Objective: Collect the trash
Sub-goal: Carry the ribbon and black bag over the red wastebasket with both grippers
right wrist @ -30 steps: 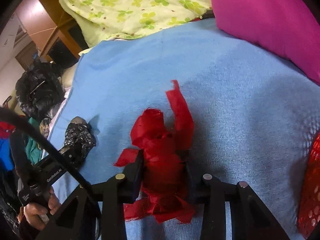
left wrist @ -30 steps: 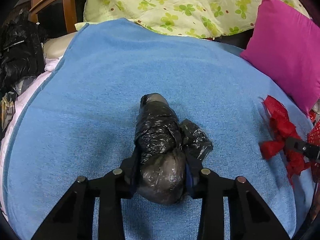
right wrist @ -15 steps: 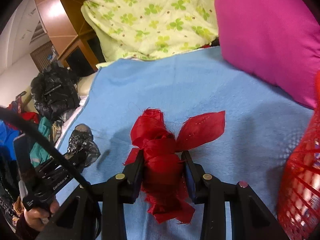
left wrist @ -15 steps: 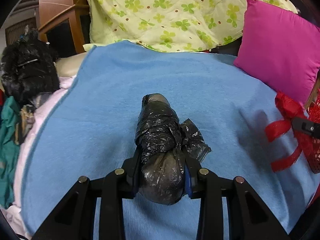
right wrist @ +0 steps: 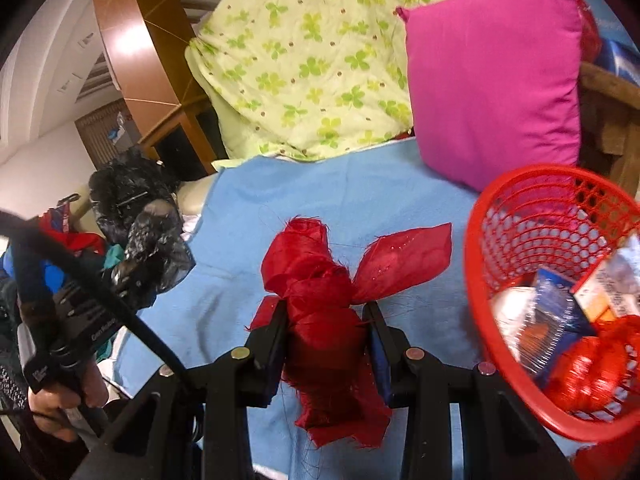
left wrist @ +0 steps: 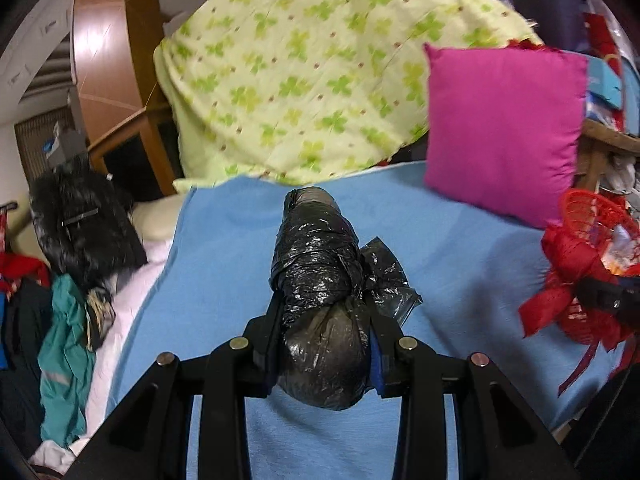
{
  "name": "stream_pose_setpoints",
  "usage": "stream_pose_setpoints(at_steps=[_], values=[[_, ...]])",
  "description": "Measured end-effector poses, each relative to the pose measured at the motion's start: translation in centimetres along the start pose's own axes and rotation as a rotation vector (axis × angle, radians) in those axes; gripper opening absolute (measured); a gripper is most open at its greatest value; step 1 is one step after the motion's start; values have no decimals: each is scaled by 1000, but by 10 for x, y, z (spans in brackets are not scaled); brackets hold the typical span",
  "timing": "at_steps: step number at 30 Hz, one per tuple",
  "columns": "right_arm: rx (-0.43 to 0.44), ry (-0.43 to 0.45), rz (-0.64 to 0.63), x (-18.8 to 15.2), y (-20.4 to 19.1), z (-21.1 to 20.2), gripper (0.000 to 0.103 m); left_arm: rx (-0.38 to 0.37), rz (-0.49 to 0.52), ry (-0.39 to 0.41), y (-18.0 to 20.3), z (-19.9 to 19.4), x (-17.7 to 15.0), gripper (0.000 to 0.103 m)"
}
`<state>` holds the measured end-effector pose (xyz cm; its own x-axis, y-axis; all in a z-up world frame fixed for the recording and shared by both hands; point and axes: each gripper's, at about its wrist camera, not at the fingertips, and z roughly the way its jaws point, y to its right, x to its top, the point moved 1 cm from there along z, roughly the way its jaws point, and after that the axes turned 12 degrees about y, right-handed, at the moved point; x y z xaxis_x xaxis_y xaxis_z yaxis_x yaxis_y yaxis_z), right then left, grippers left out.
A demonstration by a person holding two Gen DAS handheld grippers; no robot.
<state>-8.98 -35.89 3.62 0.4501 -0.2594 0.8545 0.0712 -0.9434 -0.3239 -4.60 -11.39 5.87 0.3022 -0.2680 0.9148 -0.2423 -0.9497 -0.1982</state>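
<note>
Here the jaws of the right gripper (right wrist: 326, 344) are pressed tight on a red fabric bundle (right wrist: 320, 292), whose long axis runs straight out from the camera, frayed end hanging near and a loose red flap sticking out to the right. The relation that matters lies just to the right of it: the red mesh basket (right wrist: 560, 280) stands close beside those jaws, its open mouth tilted toward them, with packets and a red net already inside. Judged from that, the red bundle needs only a short carry to the right to be over the rim. The left gripper (left wrist: 322, 344) is likewise clamped on a black plastic bundle (left wrist: 320, 280), also lying lengthwise away from the camera, with a crumpled tail of film off to its right. It hangs over the blue blanket (left wrist: 460, 240) of the bed, and the basket is far off at the right edge of its view, so the right hand is much the nearer of the two. The right wrist view alone shows the basket's contents and the person's hand (right wrist: 60, 400) gripping the left tool; the left wrist view alone shows the right jaws and red bundle already up against the basket, partly covering it.
</note>
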Motion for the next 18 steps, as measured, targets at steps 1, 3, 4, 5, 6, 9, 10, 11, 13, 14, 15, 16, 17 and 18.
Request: stream_pose_setpoints(at_steps=[1,3,4,5,6,9,10,11,13,14,15,16,17,18], values=[[1,7,-4,2,-1,-8,39,-2,7,11,3,-5,3,37],[32,15,-19,6,-3,-23,39,-12,19,41,9,-17,12,37],[32,22,-22,8,-3,-29,39,-16,21,48,11,-20,15,37],[31,28,-23,10,-3,-35,39,-20,20,53,12,-24,18,37],[31,34,-23,13,-3,-41,39,-23,21,60,14,-28,21,37],[30,60,-29,18,-3,-61,39,-32,26,81,19,-39,30,37],[30,66,-30,20,-3,-64,39,-34,28,86,21,-41,31,37],[30,74,-31,21,-3,-69,39,-36,30,89,22,-45,32,37],[30,91,-30,24,-1,-79,39,-42,37,98,26,-50,35,37],[30,96,-28,25,-1,-81,39,-44,39,101,29,-52,36,37],[30,102,-22,26,0,-85,39,-48,42,103,31,-55,37,37],[33,107,-20,27,2,-87,39,-50,44,107,33,-58,38,37],[33,114,-20,28,2,-90,39,-52,48,110,35,-60,38,37],[30,121,-23,29,3,-93,39,-56,52,113,37,-62,39,37]])
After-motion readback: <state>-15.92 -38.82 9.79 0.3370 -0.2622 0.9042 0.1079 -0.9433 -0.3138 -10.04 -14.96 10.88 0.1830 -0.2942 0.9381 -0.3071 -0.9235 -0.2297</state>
